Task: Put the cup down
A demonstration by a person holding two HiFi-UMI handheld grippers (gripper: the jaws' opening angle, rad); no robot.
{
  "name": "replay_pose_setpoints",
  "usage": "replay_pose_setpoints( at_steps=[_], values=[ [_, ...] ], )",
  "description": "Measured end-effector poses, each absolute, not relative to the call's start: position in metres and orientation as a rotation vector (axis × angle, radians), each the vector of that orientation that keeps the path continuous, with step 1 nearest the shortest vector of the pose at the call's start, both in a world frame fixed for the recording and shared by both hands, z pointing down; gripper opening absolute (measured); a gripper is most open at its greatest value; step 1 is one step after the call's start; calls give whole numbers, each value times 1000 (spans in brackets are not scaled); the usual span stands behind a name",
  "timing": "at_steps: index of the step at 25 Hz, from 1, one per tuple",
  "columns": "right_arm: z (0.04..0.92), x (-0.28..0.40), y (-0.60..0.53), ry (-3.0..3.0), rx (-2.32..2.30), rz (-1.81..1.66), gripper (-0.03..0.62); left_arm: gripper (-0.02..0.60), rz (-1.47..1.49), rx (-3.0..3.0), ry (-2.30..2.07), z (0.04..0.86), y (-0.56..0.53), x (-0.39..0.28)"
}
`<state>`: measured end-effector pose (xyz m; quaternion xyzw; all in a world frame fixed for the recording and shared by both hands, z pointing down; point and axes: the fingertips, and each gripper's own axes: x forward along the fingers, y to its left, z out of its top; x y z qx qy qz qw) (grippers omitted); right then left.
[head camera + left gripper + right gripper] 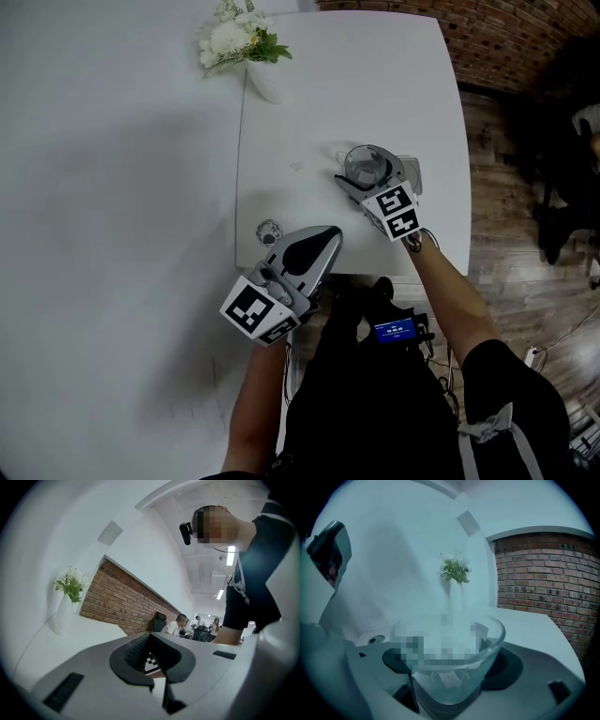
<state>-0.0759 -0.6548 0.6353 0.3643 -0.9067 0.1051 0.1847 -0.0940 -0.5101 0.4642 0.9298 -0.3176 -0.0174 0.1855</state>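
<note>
The left gripper (328, 238) sits low and close to the body, its nose angled forward and to the right toward the other tool. Its marker cube (255, 311) trails at the rear, over the bare left forearm (251, 412). In the left gripper view its jaws (158, 670) are closed, with only a thin slit between them and nothing held.

The right gripper (367, 171) lies ahead and to the right of the left one, well apart from it, nose angled forward and left. Its jaws are clamped on a clear glass cup (449, 660), held upright between them. The right forearm (455, 292) stretches out straight behind it.
</note>
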Motion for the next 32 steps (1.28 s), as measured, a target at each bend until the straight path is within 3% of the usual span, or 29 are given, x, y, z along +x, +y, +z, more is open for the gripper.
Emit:
replay_pose_setpoints(
  at_steps=[21,32],
  values=[
    [650,-56,-628,-2482,927,324,413,8,-41,2639,-860,462,-498,-73],
    [618,14,-583,-2509,1080,533,413,8,-94,2650,-872,455,-494,-71]
  ],
)
